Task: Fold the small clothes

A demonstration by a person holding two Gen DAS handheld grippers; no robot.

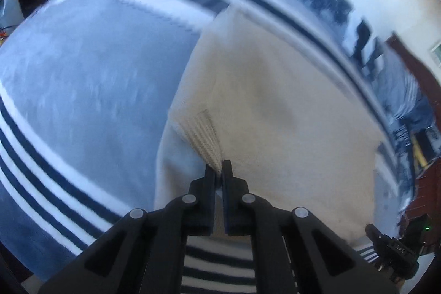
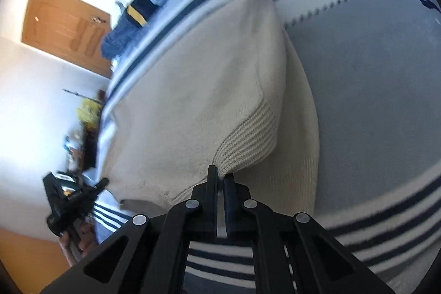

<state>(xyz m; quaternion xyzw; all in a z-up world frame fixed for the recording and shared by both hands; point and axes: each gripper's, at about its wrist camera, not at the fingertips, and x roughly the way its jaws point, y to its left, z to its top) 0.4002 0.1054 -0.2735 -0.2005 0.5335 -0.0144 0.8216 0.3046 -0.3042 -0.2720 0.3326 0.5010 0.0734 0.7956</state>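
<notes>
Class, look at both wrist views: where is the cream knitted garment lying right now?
The cream garment lies on the blue striped blanket; the left gripper and right gripper each pinch a ribbed edge.

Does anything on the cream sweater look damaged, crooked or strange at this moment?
No damage shows. The cream sweater lies partly folded on the striped blanket, each ribbed corner pinched by shut tongs, left and right.

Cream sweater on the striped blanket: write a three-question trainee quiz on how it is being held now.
1. True or false: the left gripper is shut on the sweater's ribbed edge.
2. What lies under the sweater? A) bare wood B) striped blanket C) tile
3. Fill in: the right gripper pinches the sweater's ______ edge.

Key: 1 true; 2 B; 3 ribbed.
</notes>
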